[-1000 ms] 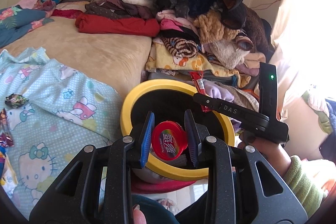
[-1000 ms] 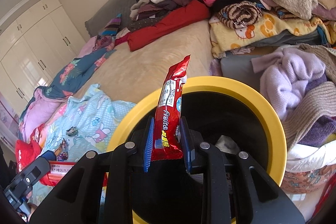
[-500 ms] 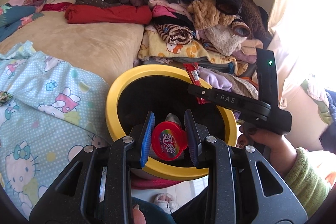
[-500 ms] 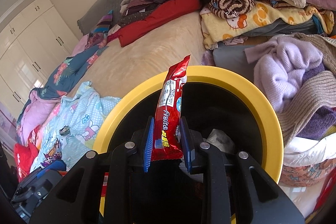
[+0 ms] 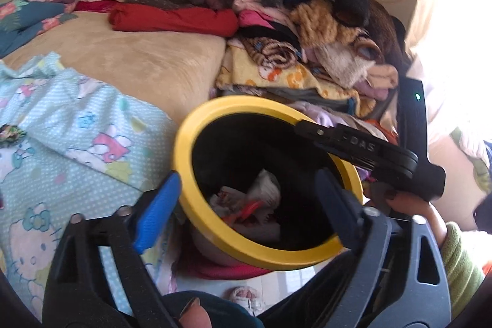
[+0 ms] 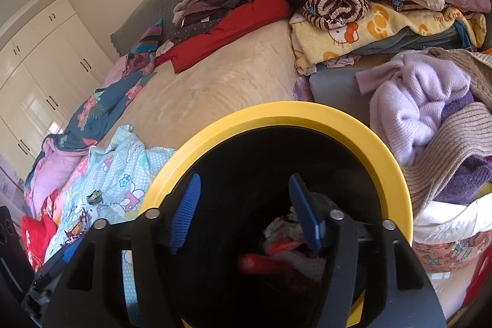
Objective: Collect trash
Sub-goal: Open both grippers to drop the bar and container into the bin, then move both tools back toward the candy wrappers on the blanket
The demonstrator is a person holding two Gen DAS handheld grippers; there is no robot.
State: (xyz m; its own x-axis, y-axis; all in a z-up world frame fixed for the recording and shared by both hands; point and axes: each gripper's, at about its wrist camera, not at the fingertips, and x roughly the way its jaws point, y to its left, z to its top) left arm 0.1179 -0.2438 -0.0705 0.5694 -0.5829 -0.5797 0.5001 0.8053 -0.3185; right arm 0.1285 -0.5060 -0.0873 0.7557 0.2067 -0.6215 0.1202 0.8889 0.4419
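Observation:
A black bin with a yellow rim [image 5: 215, 109] [image 6: 292, 109] stands against the bed. My left gripper [image 5: 247, 177] hangs over its mouth, jaws opening wide, with nothing between them. My right gripper [image 6: 244, 179] is also above the bin, jaws opening and empty; in the left wrist view it reaches over the far rim [image 5: 353, 143]. Crumpled white and red trash [image 5: 246, 202] [image 6: 286, 242] lies at the bottom, with a blurred red piece [image 6: 255, 262] among it. A small dark wrapper [image 5: 12, 132] [image 6: 93, 196] lies on the blue cartoon sheet.
A tall pile of clothes [image 5: 276, 5] covers the back of the beige bed [image 5: 138, 60]. A lilac sweater [image 6: 424, 100] lies right of the bin. White wardrobes [image 6: 37, 76] line the far left. A hand in a green sleeve [image 5: 455, 254] holds the right gripper.
Both grippers have opened. The round red tub is gone from the left jaws and the red snack wrapper from the right jaws; red pieces now lie inside the bin.

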